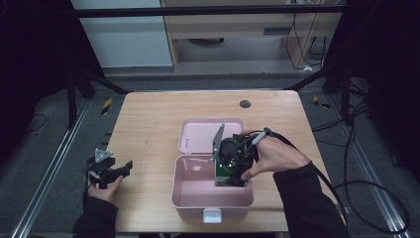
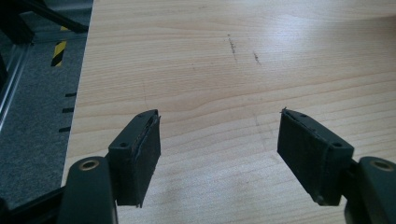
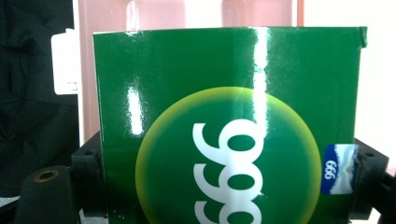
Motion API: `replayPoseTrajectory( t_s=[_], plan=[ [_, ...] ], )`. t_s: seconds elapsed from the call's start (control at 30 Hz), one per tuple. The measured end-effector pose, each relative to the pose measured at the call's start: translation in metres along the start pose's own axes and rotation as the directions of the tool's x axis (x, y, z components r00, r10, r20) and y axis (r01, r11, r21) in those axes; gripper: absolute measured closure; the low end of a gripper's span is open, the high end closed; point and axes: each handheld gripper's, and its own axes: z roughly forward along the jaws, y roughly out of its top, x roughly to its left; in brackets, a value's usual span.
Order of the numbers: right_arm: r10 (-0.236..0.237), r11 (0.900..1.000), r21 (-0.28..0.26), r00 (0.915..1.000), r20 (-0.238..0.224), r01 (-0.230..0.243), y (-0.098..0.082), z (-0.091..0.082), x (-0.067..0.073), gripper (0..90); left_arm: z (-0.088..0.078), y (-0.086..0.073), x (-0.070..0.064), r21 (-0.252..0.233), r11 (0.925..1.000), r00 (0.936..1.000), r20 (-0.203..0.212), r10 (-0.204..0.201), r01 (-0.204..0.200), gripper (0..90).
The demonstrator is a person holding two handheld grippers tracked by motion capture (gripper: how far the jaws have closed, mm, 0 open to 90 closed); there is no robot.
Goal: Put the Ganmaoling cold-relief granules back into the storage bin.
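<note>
Jaws: right gripper (image 1: 236, 173) clamped on one green box (image 3: 229, 126); left gripper (image 2: 219, 158) wide apart, nothing between.

One pink case (image 1: 184, 194), rounded and smooth, lies open at the near centre of the wooden desk (image 1: 148, 124), its lid (image 1: 198, 134) laid flat on the far side and one white latch (image 1: 212, 215) at the near wall. The glossy green carton, printed with a yellow-edged disc and white digits, sits inside the case's right part. Each gripper has two flat black jaws. The left gripper rests at the desk's near-left edge.

Green box (image 3: 229, 130) bottom beyond right gripper view's edge
</note>
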Motion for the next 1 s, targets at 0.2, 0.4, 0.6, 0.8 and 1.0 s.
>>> replayPoseTrajectory(
  t_s=[0.2,0.4,0.6,0.8,1.0],
  plan=[
    [0.013,1.000,-0.006,0.9999,-0.011,-0.013,-0.003,0.008,-0.001,15.7,0.000,0.000,0.000,0.000,1.0000,1.0000,-0.001,0.000,0.000,29.2],
    [0.011,1.000,-0.004,0.9996,-0.024,-0.011,-0.006,0.017,0.000,15.7,0.000,0.000,0.000,0.002,1.0000,1.0000,-0.001,0.003,-0.003,29.2],
    [0.018,1.000,0.009,0.9994,-0.031,-0.017,-0.009,0.027,0.000,15.7,0.000,0.000,0.000,0.002,1.0000,1.0000,-0.002,0.003,-0.003,29.2],
    [0.018,1.000,0.015,0.9988,-0.046,-0.018,-0.009,0.036,0.000,15.7,0.000,0.000,0.000,0.000,1.0000,1.0000,-0.001,0.003,-0.003,29.2],
    [0.013,0.999,0.040,0.9985,-0.054,-0.011,-0.013,0.047,0.002,15.6,0.001,0.000,0.000,0.002,1.0000,1.0000,-0.001,0.005,-0.005,29.2]
  ],
)
